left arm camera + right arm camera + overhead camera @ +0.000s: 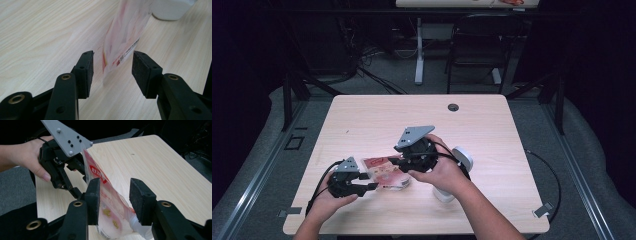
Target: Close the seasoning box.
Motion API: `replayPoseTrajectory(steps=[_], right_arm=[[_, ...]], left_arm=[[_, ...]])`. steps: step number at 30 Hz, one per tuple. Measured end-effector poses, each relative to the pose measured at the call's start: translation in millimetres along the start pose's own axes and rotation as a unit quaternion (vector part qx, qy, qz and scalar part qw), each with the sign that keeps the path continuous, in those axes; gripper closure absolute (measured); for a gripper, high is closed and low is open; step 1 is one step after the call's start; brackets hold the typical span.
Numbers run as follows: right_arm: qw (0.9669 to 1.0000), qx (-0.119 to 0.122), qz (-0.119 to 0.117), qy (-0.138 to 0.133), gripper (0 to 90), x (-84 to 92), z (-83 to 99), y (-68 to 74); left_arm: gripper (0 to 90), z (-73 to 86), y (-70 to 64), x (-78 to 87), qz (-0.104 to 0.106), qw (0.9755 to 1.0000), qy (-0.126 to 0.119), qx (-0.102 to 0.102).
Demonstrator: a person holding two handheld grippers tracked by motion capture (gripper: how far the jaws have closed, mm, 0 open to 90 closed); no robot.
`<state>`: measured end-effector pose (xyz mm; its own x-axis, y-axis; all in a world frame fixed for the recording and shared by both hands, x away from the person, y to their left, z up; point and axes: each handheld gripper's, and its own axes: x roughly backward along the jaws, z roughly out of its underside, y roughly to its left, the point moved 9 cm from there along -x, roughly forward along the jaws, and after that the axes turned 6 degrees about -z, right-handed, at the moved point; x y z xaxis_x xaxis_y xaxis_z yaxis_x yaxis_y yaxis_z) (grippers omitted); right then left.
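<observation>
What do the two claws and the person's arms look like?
Both the left claw and the right claw are black, each topped by a grey three-cornered plate with dark screw heads. Black cables trail from them. Their jaws carry flat textured black pads and brass-coloured pivot rings. The forearms show no sleeves.

The high view looks forward and down from above the person's side, taking in the whole wooden table (492, 125). Each gripper view sits low, close behind its own jaws, skimming the tabletop. All three share the red-and-white pouch (384, 172) (125, 35) (110, 207); the right gripper view also faces the left gripper (75, 182).
</observation>
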<state>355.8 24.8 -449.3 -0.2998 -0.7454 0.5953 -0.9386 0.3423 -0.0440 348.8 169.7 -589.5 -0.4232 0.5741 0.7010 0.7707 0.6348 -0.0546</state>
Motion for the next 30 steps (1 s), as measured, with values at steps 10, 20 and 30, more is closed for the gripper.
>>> replayPoseTrajectory(steps=[10,20,30], right_arm=[[0.9995,-0.013,0.01,-0.028,55.8,22.4,1.6,-0.2],[0.9957,-0.047,0.049,-0.062,45.6,53.2,23.7,-14.1],[0.9919,-0.078,0.065,-0.077,44.4,69.0,46.4,-28.7]], left_arm=[[51.8,7.2,6.3,9.0,-0.019,0.9997,-0.002,0.017],[53.3,10.0,10.6,15.2,-0.033,0.9992,-0.009,0.019],[54.1,9.8,12.6,16.8,-0.028,0.9993,-0.015,0.021]])
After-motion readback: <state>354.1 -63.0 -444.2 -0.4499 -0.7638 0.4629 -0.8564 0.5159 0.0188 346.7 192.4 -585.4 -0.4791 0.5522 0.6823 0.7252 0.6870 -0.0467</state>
